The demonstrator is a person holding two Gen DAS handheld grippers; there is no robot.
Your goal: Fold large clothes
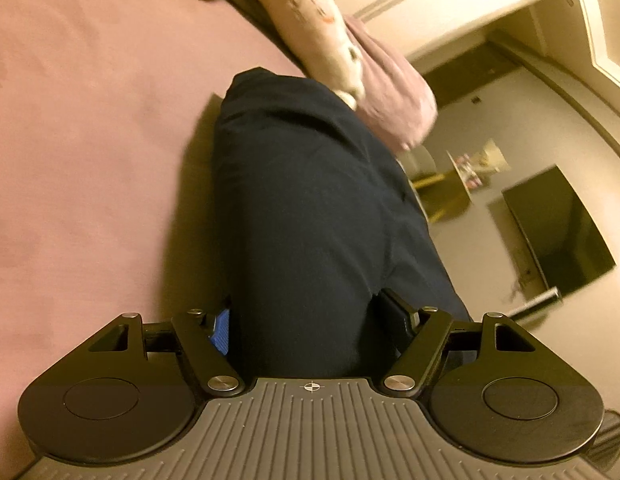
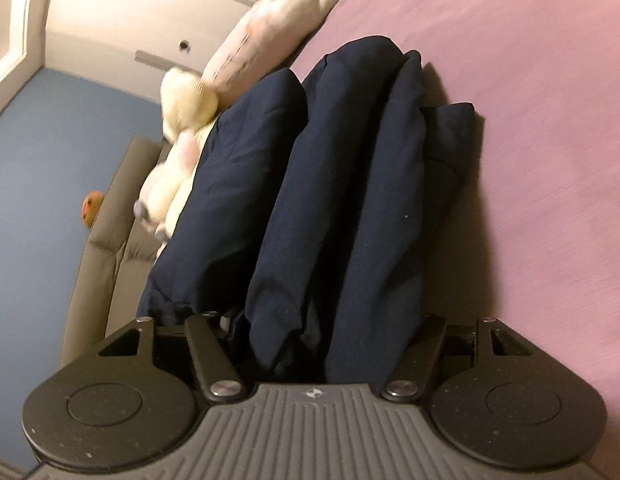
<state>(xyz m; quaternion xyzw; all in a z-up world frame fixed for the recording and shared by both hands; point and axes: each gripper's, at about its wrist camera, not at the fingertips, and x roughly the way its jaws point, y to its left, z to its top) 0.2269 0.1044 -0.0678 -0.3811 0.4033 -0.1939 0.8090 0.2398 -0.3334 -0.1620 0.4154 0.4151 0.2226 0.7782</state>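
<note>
A large dark navy garment [image 1: 310, 208] hangs from my left gripper [image 1: 306, 320] and trails down onto the mauve bed sheet [image 1: 90, 140]. The jaws are closed on a thick bunch of the cloth, which hides most of both fingers. In the right wrist view the same navy garment [image 2: 330, 200] falls in several long folds from my right gripper [image 2: 322, 332], whose jaws are also closed on bunched cloth. Its far end rests on the mauve sheet [image 2: 530, 120].
A long pink plush toy [image 1: 310, 32] and a cream plush toy [image 2: 186, 108] lie along the bed's edge beside the garment. A mauve pillow [image 1: 394, 88] sits past them. A dark TV [image 1: 558, 224], a grey padded headboard [image 2: 110, 216] and a blue wall [image 2: 50, 152] lie beyond.
</note>
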